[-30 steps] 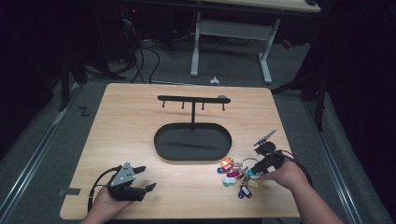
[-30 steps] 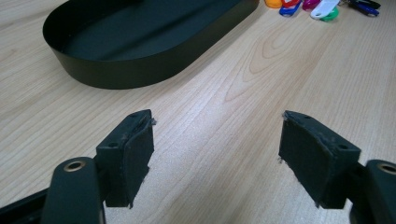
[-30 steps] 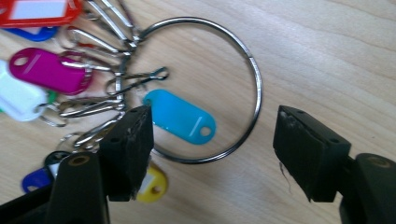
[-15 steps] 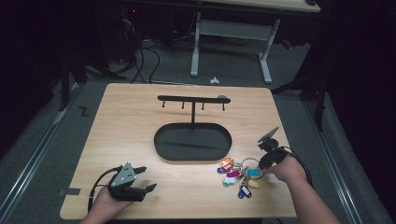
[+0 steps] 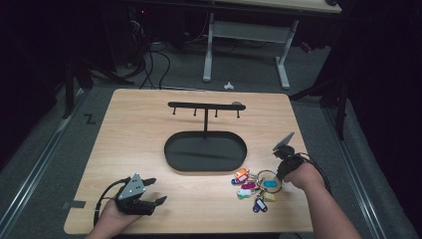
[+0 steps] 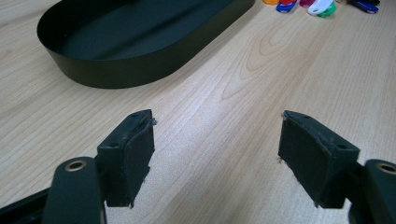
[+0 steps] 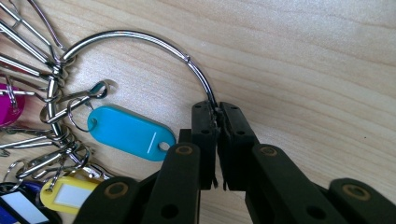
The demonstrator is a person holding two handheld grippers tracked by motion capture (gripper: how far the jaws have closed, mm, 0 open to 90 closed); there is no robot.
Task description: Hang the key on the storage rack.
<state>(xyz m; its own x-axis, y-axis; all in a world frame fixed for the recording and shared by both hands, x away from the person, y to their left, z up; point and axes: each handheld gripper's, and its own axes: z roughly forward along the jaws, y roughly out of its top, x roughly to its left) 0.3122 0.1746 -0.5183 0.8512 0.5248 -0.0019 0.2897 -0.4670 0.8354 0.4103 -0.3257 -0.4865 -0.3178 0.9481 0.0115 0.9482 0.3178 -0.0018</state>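
Note:
A large metal key ring point(image 7: 140, 42) lies on the wooden table, strung with several coloured tags, among them a blue tag point(image 7: 128, 133) and a yellow one point(image 7: 67, 193). My right gripper point(image 7: 217, 114) is shut on the ring's wire. In the high view the bunch of tags point(image 5: 251, 188) lies at the table's front right beside my right gripper point(image 5: 281, 167). My left gripper point(image 5: 152, 191) rests open at the front left, its jaws wide apart over bare wood point(image 6: 217, 140). A black stand with a hook bar point(image 5: 205, 106) rises from an oval tray point(image 5: 205, 151) mid-table.
The oval tray's wall point(image 6: 140, 70) lies ahead of the left gripper. The table's front edge point(image 5: 199, 232) runs just under both hands. Beyond the table are a desk frame point(image 5: 246, 45), cables on the floor and a dark room.
The right hand and gripper have shifted slightly right and forward at the key ring. The left gripper has stayed in place.

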